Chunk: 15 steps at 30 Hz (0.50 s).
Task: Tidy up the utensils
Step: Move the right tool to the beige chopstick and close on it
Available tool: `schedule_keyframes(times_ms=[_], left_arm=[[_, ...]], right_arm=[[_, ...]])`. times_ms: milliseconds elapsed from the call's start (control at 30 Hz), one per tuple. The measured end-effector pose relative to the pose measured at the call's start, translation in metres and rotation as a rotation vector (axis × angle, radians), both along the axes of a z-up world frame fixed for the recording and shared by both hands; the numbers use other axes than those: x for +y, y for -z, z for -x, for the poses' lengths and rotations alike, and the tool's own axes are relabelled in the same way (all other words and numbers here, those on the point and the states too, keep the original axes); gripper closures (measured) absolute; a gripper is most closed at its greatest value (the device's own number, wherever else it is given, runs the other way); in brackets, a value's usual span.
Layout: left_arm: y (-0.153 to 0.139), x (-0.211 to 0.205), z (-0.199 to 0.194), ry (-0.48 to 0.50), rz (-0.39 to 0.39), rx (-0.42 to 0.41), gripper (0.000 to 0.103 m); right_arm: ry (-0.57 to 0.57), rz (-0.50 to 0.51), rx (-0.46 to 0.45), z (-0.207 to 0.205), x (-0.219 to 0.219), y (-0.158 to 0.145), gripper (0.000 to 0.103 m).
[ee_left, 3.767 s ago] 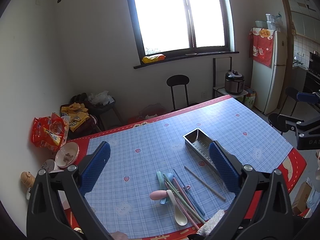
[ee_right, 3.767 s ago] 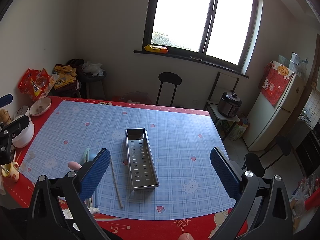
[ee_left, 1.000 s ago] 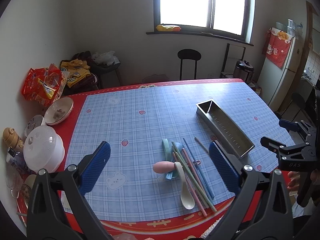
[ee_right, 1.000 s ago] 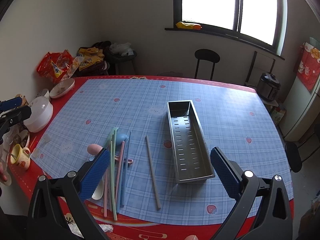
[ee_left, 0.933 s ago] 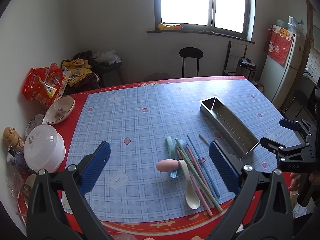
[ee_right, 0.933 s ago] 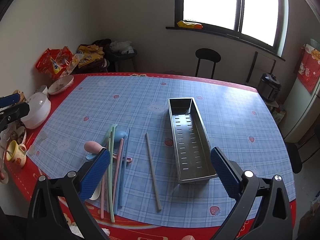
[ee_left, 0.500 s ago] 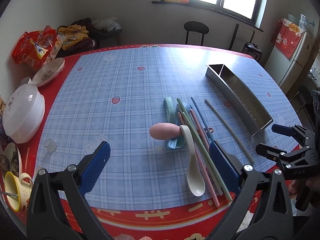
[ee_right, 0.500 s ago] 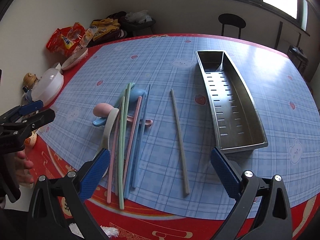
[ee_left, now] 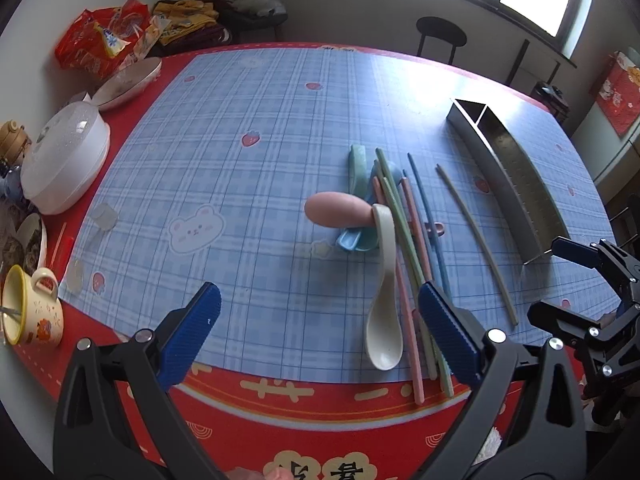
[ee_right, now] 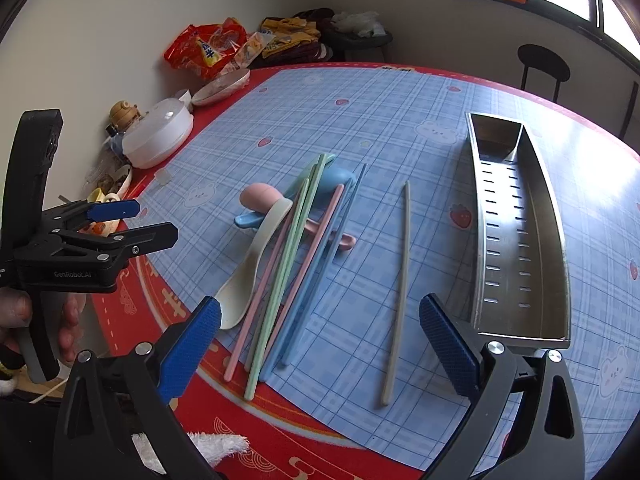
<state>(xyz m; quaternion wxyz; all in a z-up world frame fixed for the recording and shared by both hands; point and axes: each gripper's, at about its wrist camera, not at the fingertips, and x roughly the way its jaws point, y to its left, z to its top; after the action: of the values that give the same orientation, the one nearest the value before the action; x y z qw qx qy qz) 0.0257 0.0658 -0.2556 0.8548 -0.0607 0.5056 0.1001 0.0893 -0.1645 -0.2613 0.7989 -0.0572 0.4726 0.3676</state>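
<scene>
A pile of utensils lies on the blue checked cloth: a cream spoon [ee_left: 384, 280], a pink spoon [ee_left: 334, 210], a blue spoon [ee_left: 356, 240] and several pink, green and blue chopsticks [ee_right: 288, 264]. One grey chopstick [ee_right: 400, 280] lies apart, between the pile and an empty perforated steel tray [ee_right: 520, 220]. My left gripper [ee_left: 320, 320] hovers open over the table's near edge, the cream spoon's bowl just inside its right finger. My right gripper [ee_right: 320, 320] is open above the near ends of the chopsticks, with the grey chopstick between its fingers. Neither holds anything.
On the red border at the left stand a white lidded container [ee_left: 64, 156], a bowl [ee_left: 128, 80] and a yellow mug [ee_left: 30, 308]. Snack bags [ee_left: 100, 44] sit behind them. A black chair [ee_left: 440, 36] stands beyond the table. A white towel [ee_right: 212, 446] lies at the front edge.
Both grippers have come down and forward toward the table, tilting to look at the utensils from close up. Both stay open. The utensils and tray have not moved.
</scene>
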Motion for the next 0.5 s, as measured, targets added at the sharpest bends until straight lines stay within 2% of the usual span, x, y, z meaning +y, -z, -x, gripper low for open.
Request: schedule_keyframes(times_ms=[167,300,367,500], left_arm=[[0.008,0.004,0.005,0.017,0.029,0.003,0.006],[0.021,-0.001,-0.003,0.094,0.023,0.011,0.006],[0.027,-0.005,-0.007,0.145,0.030,0.008,0.006],[0.038,-0.006,-0.015,0.225,0.101,0.001,0.007]], right_arm=[[-0.018,-0.017,0.052,0.000,0.008,0.013,0.006],[0.056,0.034,0.073,-0.002,0.005,0.026,0.007],[0.078,0.040,0.102,-0.003,0.003,0.033,0.017],[0.100,0.073,0.121,0.000,0.006,0.045,0.030]])
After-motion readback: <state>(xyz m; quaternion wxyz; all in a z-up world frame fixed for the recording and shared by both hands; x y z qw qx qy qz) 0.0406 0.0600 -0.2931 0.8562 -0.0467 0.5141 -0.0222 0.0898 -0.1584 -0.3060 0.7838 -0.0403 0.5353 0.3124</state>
